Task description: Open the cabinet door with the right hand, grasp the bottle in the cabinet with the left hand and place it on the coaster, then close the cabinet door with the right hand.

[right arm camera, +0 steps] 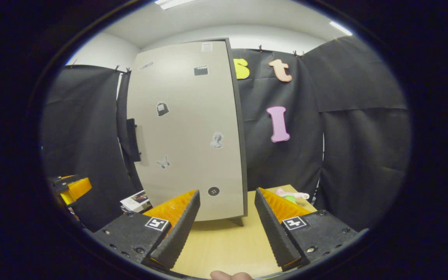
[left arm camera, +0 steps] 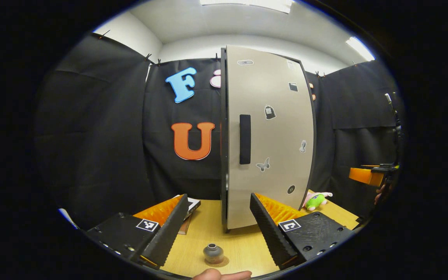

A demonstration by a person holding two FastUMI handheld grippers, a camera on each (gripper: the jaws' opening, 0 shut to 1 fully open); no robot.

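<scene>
You worked at a pale wooden counter [left arm camera: 243, 245] inside black cloth walls [left arm camera: 91, 136], under a white ceiling [left arm camera: 216, 19] with bright light panels [left arm camera: 360, 48].

Black claw [left arm camera: 218, 223] bodies, square coded markers, screws

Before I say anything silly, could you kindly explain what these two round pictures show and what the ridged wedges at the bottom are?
There is no robot arm here: a person holds a two-finger gripper in each hand, and a camera rides on each one. The left gripper view looks along the left gripper, the right gripper view along the right gripper. The wedges are their jaws, open in both views and holding nothing. On the wooden table stands a cabinet with a dark handle; its door looks shut. In front of it a small grey bottle sits on a coaster. A plush toy and a booklet lie beside the cabinet.
</scene>
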